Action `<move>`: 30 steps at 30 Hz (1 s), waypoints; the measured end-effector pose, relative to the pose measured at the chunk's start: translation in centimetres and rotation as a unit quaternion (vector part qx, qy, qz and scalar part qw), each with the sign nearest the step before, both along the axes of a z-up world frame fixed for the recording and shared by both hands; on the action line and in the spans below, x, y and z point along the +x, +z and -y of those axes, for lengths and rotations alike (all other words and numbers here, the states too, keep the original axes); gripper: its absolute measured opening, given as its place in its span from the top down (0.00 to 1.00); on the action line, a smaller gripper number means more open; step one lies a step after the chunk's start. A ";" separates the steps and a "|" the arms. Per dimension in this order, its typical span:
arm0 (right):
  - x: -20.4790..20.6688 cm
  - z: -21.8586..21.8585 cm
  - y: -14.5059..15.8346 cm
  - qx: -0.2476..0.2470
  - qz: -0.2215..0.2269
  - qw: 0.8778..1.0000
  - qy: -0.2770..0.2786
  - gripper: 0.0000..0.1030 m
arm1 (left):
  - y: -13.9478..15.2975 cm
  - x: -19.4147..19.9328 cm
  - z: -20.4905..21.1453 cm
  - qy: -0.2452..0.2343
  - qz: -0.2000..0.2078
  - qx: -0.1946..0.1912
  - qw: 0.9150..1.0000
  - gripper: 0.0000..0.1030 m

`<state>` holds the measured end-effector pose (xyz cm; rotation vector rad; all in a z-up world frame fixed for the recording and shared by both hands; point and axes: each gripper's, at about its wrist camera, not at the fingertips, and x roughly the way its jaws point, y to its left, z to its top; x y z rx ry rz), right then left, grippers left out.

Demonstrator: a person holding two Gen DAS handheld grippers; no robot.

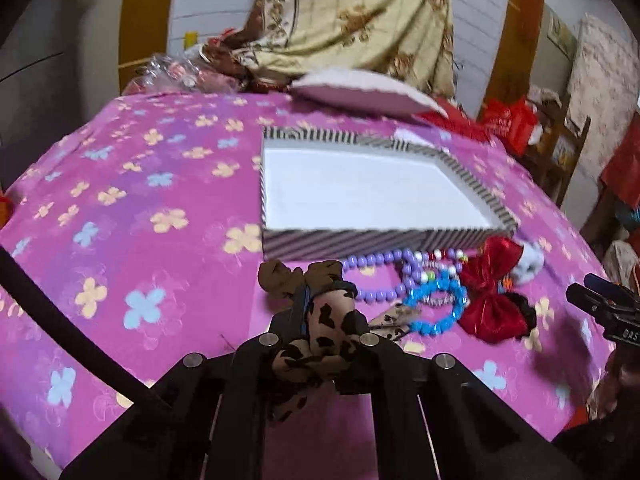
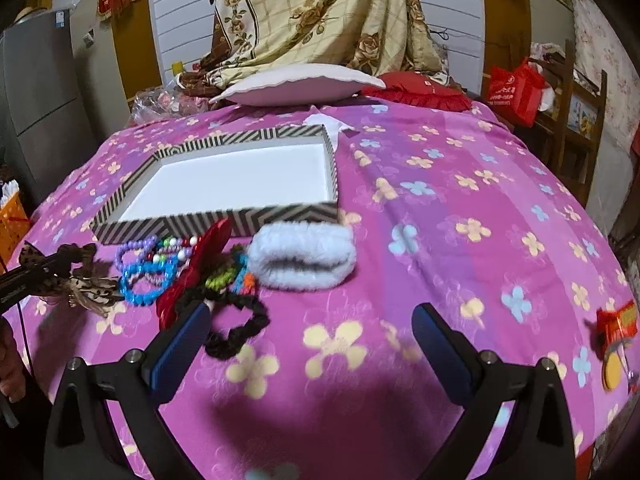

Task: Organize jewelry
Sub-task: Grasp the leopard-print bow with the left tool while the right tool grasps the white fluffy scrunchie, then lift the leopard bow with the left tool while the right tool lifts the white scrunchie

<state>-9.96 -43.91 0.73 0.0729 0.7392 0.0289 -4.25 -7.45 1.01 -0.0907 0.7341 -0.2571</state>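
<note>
Between my left gripper's (image 1: pixel 320 320) fingers I see a leopard-print scrunchie (image 1: pixel 324 340), tan with dark blotches and a brown knotted bow at its far end, pinched tight and lifted just above the bed (image 1: pixel 140 200). Ahead of it lies the rest of the pile, touching the near wall of the striped box (image 1: pixel 372 240): a purple bead string (image 1: pixel 376 276), a blue bead bracelet (image 1: pixel 440 308), a shiny red bow (image 1: pixel 490 280) and a black scrunchie (image 2: pixel 240 328), with a fluffy white band (image 2: pixel 304 260) at the right end. That box is shallow, white inside, and I see nothing in it. My left gripper points toward the box, low over the pink flowered sheet. My right gripper (image 2: pixel 312 344) hangs near the black scrunchie, fingers spread wide and holding nothing, its left blue pad (image 2: pixel 184 344) just beside the red bow.
</note>
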 end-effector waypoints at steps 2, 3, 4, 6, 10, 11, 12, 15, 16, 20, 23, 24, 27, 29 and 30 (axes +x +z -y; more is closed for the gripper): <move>1.0 0.7 0.1 0.019 0.001 1.000 0.018 0.01 | -0.3 0.5 0.2 -0.004 -0.008 -0.004 1.000 1.00; 1.3 0.9 0.1 0.024 0.000 0.999 0.023 0.02 | -0.6 0.7 0.4 -0.008 -0.016 -0.008 1.000 1.00; 1.7 1.0 0.1 0.028 0.000 0.999 0.027 0.02 | -0.8 0.8 0.4 -0.011 -0.022 -0.013 1.000 1.00; 2.7 1.0 0.0 0.036 0.002 0.998 0.044 0.03 | -1.0 0.4 0.2 -0.015 -0.028 -0.019 0.999 1.00; 5.3 0.9 -0.6 0.042 -0.001 0.998 0.054 0.03 | -1.4 0.3 0.5 -0.015 -0.037 -0.020 0.999 1.00; 6.0 1.1 -1.1 0.046 -0.011 0.998 0.048 0.03 | -1.6 0.4 0.4 -0.014 -0.040 -0.021 0.999 1.00; 6.7 1.3 -1.7 0.056 -0.023 0.997 0.045 0.03 | -1.7 0.4 0.5 -0.013 -0.040 -0.021 0.999 1.00; 8.3 1.8 -3.3 0.095 -0.054 0.993 0.036 0.08 | -1.7 0.5 0.4 -0.010 -0.040 -0.022 0.999 1.00; 8.6 1.8 -3.5 0.101 -0.059 0.992 0.037 0.12 | -1.8 0.5 0.4 -0.010 -0.041 -0.023 0.999 1.00; 8.7 0.1 -4.0 0.066 -0.063 0.994 0.053 0.31 | -2.1 0.6 0.6 -0.011 -0.047 -0.021 0.999 1.00; 7.7 0.1 -2.9 0.064 -0.035 0.996 0.054 0.59 | -2.3 0.6 0.6 -0.011 -0.052 -0.019 0.998 1.00; 7.3 0.3 -2.5 0.064 -0.029 0.996 0.050 0.61 | -2.3 0.6 0.7 -0.013 -0.051 -0.019 0.998 1.00; 6.1 0.8 -1.6 0.065 -0.013 0.997 0.042 0.62 | -2.1 0.3 0.8 -0.013 -0.042 -0.014 0.999 1.00; 5.1 1.2 -0.9 0.072 0.000 0.997 0.038 0.62 | -2.1 0.3 0.7 -0.007 -0.039 -0.015 0.999 1.00; 4.7 1.4 -0.5 0.075 0.006 0.996 0.037 0.62 | -2.1 0.4 0.6 -0.004 -0.038 -0.019 0.999 1.00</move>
